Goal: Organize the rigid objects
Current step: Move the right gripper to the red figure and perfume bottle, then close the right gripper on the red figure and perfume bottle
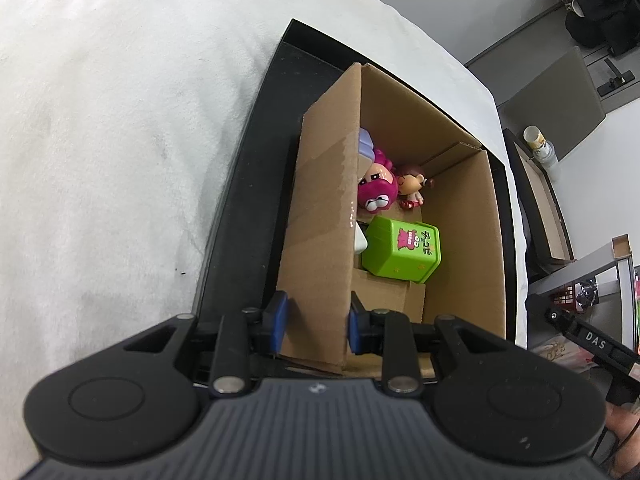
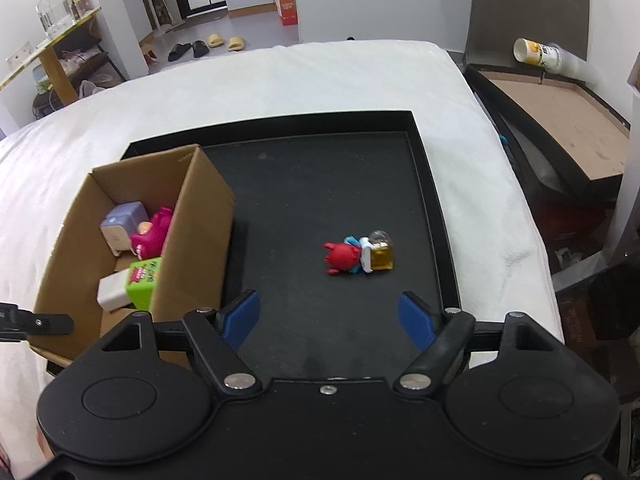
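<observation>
A cardboard box [image 1: 320, 208] stands in a black tray [image 1: 240, 200] on a white bed. Inside it lie a green toy box [image 1: 400, 252], a pink figure [image 1: 376, 188], a small doll [image 1: 412, 188] and a lilac-and-white cube [image 2: 120, 224]. My left gripper [image 1: 316, 320] is shut on the box's left wall, one pad on each side. In the right wrist view the box [image 2: 200, 216] sits at the tray's left. A red and blue figure [image 2: 346, 258] and a small amber bottle [image 2: 380, 254] lie on the tray floor [image 2: 320, 184]. My right gripper [image 2: 328, 316] is open and empty, just short of them.
The white bed [image 2: 280, 76] surrounds the tray. Right of the bed stand an open flat box [image 2: 560, 120] and a paper cup [image 2: 536, 52]. A shelf with jars [image 2: 52, 20] and slippers [image 2: 208, 44] are far back.
</observation>
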`<state>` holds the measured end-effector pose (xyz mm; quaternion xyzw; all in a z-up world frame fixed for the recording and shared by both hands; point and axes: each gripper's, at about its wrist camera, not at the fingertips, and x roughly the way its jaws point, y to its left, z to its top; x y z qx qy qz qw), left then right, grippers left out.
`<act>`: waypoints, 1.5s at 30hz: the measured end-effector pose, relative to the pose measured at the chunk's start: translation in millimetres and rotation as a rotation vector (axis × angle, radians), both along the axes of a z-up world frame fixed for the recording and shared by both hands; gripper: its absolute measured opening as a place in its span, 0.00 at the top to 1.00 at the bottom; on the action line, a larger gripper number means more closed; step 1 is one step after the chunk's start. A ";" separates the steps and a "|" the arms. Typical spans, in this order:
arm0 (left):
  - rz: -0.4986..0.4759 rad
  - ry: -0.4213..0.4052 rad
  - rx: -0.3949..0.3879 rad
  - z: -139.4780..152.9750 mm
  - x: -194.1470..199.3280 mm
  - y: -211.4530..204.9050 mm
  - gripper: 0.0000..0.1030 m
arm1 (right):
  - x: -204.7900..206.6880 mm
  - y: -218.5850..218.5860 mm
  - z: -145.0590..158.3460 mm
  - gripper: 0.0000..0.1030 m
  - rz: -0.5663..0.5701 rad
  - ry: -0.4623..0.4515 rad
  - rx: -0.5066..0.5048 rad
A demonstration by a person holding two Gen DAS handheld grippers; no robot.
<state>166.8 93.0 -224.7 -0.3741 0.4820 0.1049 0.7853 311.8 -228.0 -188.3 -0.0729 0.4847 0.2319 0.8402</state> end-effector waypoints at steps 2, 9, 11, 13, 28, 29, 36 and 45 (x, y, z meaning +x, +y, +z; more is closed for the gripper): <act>-0.001 -0.001 -0.001 -0.7 0.3 0.2 0.72 | 1.5 -0.7 -4.2 0.26 0.000 -0.002 -0.011; 0.001 0.006 -0.003 -0.9 1.8 1.0 0.72 | 14.3 0.6 -23.6 0.22 -0.004 0.002 -0.042; 0.006 0.010 -0.008 -1.1 2.3 1.6 0.71 | 18.8 3.7 -29.5 0.18 -0.003 0.005 -0.049; 0.005 0.012 -0.008 -0.9 3.2 1.9 0.71 | 23.2 8.3 -34.7 0.15 0.001 0.004 -0.060; 0.000 0.011 -0.004 -2.0 4.4 1.6 0.71 | 46.3 29.0 -65.6 0.07 0.028 -0.011 -0.088; 0.000 0.010 -0.005 -2.3 4.2 1.8 0.71 | 47.6 29.1 -69.1 0.07 0.030 -0.016 -0.085; -0.008 0.003 -0.007 -2.9 2.7 2.8 0.71 | 52.5 27.5 -84.4 0.08 0.024 -0.035 -0.084; -0.010 -0.001 -0.010 -3.2 2.2 3.9 0.71 | 41.6 24.2 -68.2 0.43 0.060 -0.029 -0.108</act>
